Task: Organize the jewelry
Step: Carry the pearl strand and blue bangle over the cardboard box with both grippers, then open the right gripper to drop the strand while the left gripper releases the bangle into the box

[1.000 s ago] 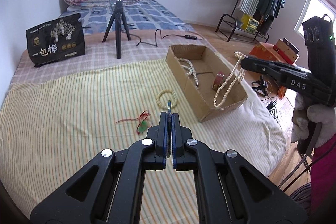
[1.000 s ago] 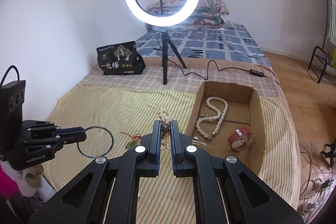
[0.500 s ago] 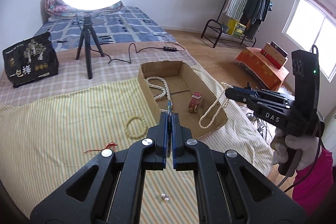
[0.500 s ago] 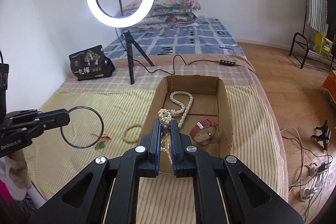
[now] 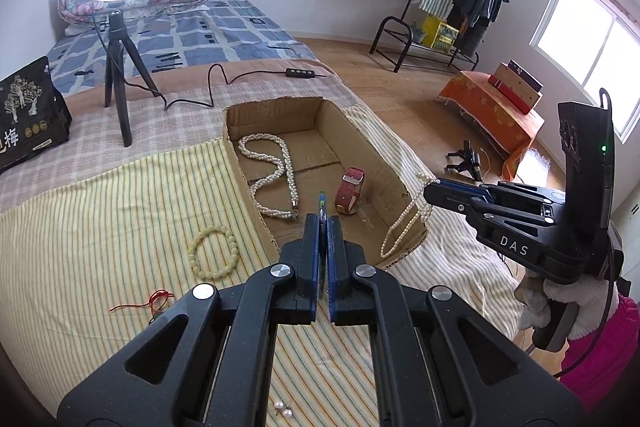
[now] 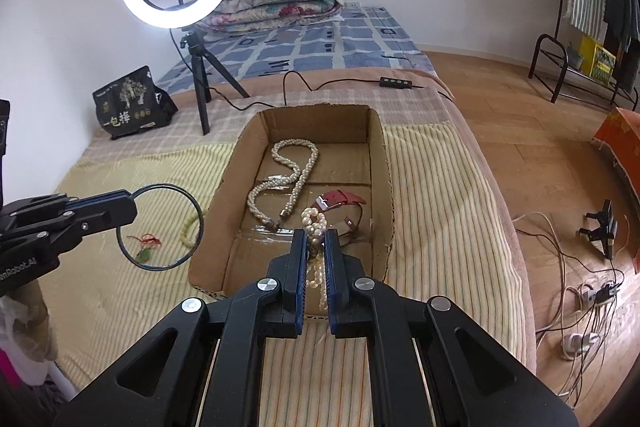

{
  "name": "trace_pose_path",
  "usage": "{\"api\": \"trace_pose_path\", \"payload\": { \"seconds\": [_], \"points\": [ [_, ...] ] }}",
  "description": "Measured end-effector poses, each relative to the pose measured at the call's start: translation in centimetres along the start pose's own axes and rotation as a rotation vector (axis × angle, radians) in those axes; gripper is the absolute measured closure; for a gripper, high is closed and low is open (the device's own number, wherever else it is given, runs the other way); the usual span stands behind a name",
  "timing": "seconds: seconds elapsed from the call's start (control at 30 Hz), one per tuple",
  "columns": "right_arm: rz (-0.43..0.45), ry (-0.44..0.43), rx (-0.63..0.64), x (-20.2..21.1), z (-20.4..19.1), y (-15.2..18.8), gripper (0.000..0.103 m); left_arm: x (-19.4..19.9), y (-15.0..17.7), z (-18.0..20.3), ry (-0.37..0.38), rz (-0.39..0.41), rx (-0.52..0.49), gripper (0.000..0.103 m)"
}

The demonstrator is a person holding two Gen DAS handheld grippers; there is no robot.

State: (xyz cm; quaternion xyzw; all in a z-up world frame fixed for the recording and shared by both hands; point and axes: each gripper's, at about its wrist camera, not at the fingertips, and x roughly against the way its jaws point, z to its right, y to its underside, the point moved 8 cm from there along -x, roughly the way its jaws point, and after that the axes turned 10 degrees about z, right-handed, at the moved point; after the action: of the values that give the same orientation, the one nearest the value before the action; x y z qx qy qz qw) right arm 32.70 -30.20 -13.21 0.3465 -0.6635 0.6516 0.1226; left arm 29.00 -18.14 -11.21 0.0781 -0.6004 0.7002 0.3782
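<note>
An open cardboard box (image 5: 400,183) (image 6: 382,163) lies on the striped bed cover. It holds a twisted pearl necklace (image 5: 276,167) (image 6: 288,179) and a red watch (image 5: 350,187) (image 6: 340,199). My left gripper (image 5: 323,223) (image 6: 132,203) is shut on a thin dark bangle (image 6: 160,227), seen edge-on in the left wrist view (image 5: 322,203), held left of the box's near end. My right gripper (image 6: 316,243) (image 5: 430,191) is shut on a pearl strand (image 6: 314,227) that hangs over the box's near right corner (image 5: 402,227).
A pale bead bracelet (image 5: 214,253), a red cord with a green pendant (image 5: 154,301) (image 6: 144,247) and two pearl earrings (image 5: 282,409) lie on the cover. A ring light on a tripod (image 5: 116,83) and a black bag (image 5: 28,115) stand behind. Cables lie on the floor (image 6: 580,291).
Both grippers have moved toward the box with their loads. The pearl strand now hangs at the box's near right corner; the bangle sits close to its left wall.
</note>
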Motion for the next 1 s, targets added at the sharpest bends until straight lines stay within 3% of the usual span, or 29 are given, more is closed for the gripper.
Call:
{"api": "trace_pose_path", "payload": {
  "seconds": [0.53,0.57,0.63,0.67,1.0],
  "points": [
    [-0.03,0.02,0.018,-0.8,0.3,1.0,0.095,-2.1,0.5,0.8,-0.008,-0.023,-0.013,0.102],
    [-0.032,0.029,0.02,-0.8,0.4,1.0,0.093,-2.2,0.5,0.7,-0.012,-0.023,-0.015,0.102],
    [-0.033,0.042,0.017,-0.8,0.7,1.1,0.071,-2.3,0.5,0.5,-0.019,-0.028,-0.013,0.102],
    [-0.031,0.047,0.013,-0.8,0.8,1.1,0.066,-2.3,0.5,0.3,-0.024,-0.03,-0.01,0.102],
    [-0.017,0.077,0.018,-0.2,0.9,0.7,0.063,-1.5,0.4,-1.2,-0.05,-0.024,-0.012,0.102]
  ]
}}
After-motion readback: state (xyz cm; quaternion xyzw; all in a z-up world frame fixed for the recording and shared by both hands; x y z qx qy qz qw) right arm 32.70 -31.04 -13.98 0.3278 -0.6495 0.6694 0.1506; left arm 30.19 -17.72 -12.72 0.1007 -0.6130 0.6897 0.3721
